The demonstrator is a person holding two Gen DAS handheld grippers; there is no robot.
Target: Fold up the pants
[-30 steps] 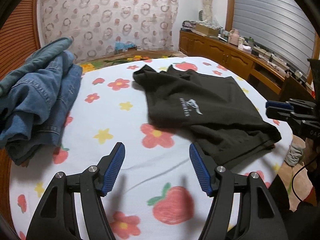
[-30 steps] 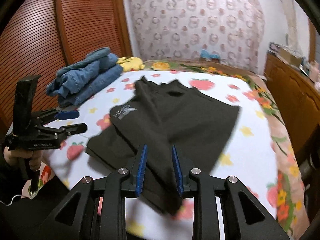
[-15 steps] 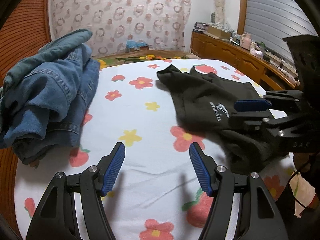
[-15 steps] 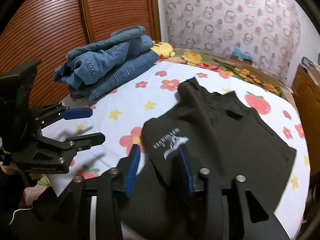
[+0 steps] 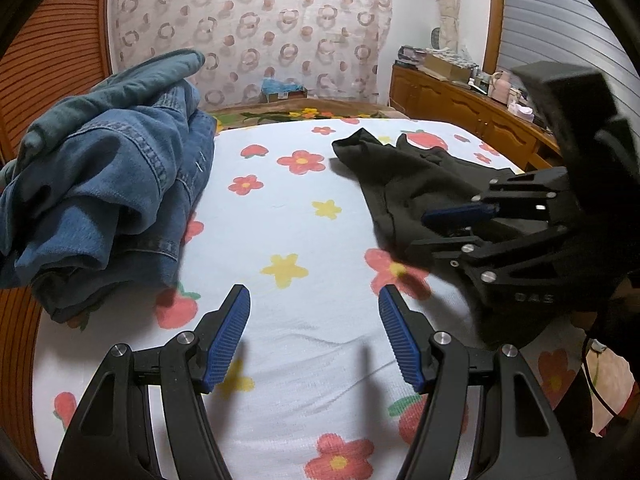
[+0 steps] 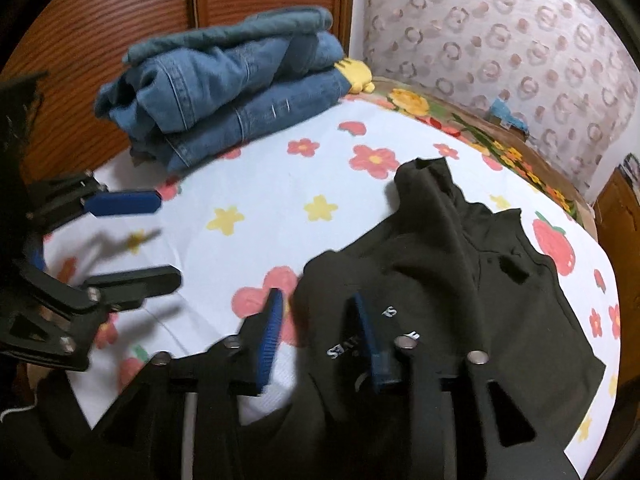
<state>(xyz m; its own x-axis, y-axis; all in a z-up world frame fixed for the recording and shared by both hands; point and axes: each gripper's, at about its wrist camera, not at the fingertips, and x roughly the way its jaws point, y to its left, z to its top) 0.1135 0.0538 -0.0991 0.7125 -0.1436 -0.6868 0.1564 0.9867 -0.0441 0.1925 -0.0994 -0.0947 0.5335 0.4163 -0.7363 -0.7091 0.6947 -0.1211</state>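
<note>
Pants (image 6: 460,280): near edge between right gripper (image 6: 316,336) jaws (just narrowing, not pinching). Left gripper (image 5: 314,336) open over bare sheet (image 5: 288,216) beside them.

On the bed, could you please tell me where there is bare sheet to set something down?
The widest bare floral sheet lies between the folded jeans and the black pants, reaching the left gripper. It is crowded where the right gripper works at the pants' near edge.
</note>
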